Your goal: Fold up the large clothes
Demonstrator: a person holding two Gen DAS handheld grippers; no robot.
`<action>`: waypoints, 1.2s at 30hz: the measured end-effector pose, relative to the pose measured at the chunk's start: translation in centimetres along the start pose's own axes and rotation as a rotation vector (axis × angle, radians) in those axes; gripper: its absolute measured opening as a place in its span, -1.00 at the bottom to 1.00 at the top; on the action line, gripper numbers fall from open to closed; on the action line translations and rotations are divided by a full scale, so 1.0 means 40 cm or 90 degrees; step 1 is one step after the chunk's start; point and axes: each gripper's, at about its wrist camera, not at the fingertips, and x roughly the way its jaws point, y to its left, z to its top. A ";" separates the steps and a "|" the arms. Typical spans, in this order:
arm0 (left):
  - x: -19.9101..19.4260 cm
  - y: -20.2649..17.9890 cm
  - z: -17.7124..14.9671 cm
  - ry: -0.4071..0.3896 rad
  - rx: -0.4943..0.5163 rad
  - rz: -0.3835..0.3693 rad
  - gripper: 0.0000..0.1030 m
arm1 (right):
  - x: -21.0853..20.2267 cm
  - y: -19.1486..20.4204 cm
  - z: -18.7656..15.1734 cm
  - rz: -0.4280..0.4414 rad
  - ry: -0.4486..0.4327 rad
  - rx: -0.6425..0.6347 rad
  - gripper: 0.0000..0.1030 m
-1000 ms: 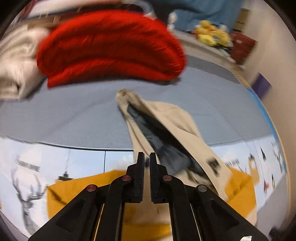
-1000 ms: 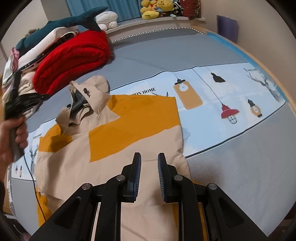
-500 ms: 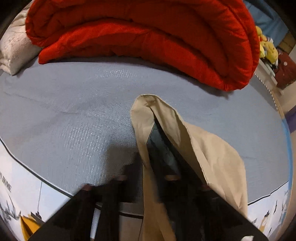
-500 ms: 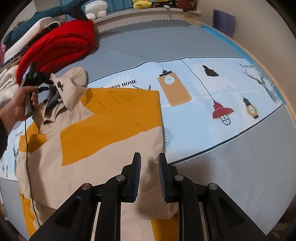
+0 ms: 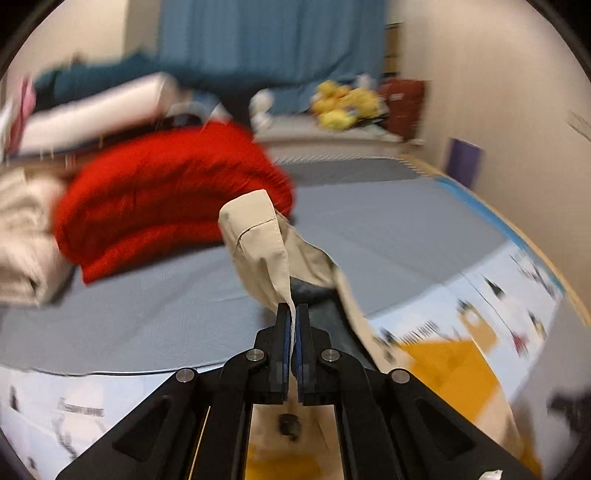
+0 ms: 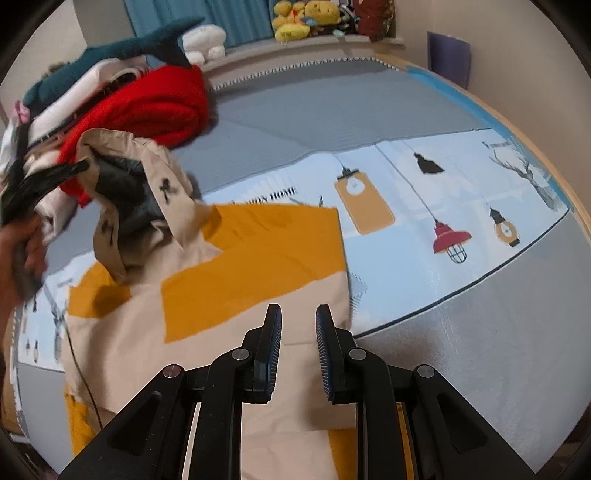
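This is a bedroom in a home; a wide bed (image 6: 314, 110) fills most of the view, covered with a grey sheet and a light blue cover (image 6: 461, 192) printed with lamps and deer; folded bedding is stacked at one side, among it a thick red blanket (image 6: 155, 107) and a white pillow (image 5: 96, 110); a plush shark (image 6: 110, 55) lies on top of the stack; yellow soft toys (image 6: 303, 18) sit on a ledge (image 6: 295, 48) behind the bed, before a blue curtain (image 5: 273, 48); the walls are plain beige.
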 end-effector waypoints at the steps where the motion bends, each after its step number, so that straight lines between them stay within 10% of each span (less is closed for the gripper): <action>1: -0.050 -0.035 -0.017 -0.011 0.022 0.007 -0.98 | -0.008 -0.001 0.001 0.006 -0.004 0.007 -0.60; 6: -0.247 -0.163 -0.206 -0.011 0.050 0.023 -0.98 | -0.050 0.004 0.002 0.036 -0.040 0.033 -0.60; 14: -0.286 -0.180 -0.477 0.098 -0.027 0.011 -0.83 | -0.072 0.053 -0.014 0.093 -0.069 0.032 -0.52; 26: -0.362 -0.026 -0.427 0.018 -0.162 -0.065 -0.25 | -0.030 0.137 -0.030 0.172 -0.043 0.021 -0.46; 36: -0.153 0.071 -0.520 0.150 -0.308 -0.037 -0.10 | 0.046 0.162 -0.055 0.248 0.023 0.035 -0.46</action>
